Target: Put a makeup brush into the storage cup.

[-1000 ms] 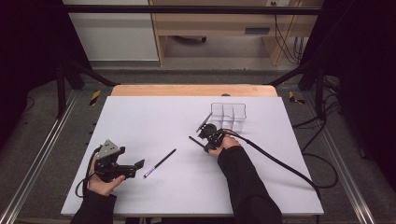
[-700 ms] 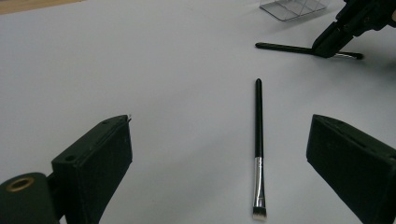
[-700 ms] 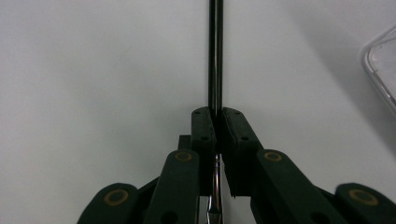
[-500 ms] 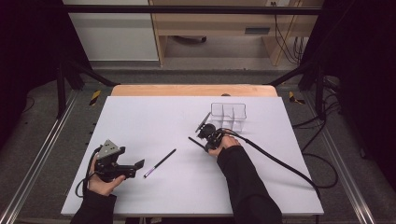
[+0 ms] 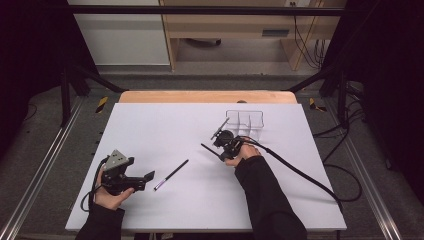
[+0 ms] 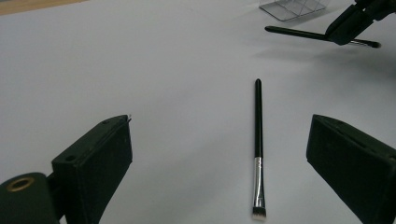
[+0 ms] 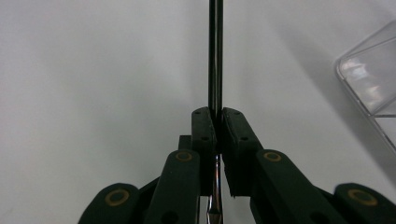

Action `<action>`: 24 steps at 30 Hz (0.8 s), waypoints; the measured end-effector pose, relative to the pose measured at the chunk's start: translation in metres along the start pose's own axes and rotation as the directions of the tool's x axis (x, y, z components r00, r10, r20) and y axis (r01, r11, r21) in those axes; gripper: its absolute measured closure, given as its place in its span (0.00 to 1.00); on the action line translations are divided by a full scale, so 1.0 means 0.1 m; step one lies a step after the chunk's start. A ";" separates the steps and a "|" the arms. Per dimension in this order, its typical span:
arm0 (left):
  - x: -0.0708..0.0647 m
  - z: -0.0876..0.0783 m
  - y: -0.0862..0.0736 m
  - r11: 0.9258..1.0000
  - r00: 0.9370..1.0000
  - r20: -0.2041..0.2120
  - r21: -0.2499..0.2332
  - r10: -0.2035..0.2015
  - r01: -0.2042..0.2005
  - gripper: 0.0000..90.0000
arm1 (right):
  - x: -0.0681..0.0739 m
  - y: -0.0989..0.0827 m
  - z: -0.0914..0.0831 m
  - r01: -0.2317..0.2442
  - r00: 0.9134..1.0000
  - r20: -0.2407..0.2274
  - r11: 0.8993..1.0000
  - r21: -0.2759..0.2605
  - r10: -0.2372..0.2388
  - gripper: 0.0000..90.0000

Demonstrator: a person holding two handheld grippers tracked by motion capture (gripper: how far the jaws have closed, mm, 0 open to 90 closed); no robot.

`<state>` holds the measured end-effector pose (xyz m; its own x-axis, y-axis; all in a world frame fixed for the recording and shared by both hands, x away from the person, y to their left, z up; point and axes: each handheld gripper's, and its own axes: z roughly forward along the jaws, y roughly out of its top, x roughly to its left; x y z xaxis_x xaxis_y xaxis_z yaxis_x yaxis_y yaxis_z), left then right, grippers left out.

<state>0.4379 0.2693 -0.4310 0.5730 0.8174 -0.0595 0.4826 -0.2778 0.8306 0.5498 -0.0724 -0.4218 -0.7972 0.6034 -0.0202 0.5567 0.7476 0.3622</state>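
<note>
Right gripper is clamped on a thin black makeup brush, jaws pressed tight on the handle near its ferrule, with the long handle running straight out ahead of the jaws. In the high view this held brush points toward the near left, tilted above the white table. A clear plastic organiser tray stands just to the far right of that gripper, its compartments apparently empty. Judged from this, the brush's long axis points away from the tray. Left gripper rests near the left edge, jaws wide and holding nothing. A second makeup brush lies flat just beyond it, bristles toward the gripper.
</note>
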 end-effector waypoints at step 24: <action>-0.16 0.01 0.10 0.996 0.996 0.015 0.016 0.092 -0.093 0.07 | 0.31 -0.15 -0.28 0.101 0.992 -0.078 0.994 -0.045 -0.104 0.94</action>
<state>0.4343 0.2528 -0.4225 0.6251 0.7805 0.0090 0.4380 -0.3603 0.8236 0.5106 -0.0729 -0.4014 -0.8666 0.4988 0.0145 0.4621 0.7913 0.4003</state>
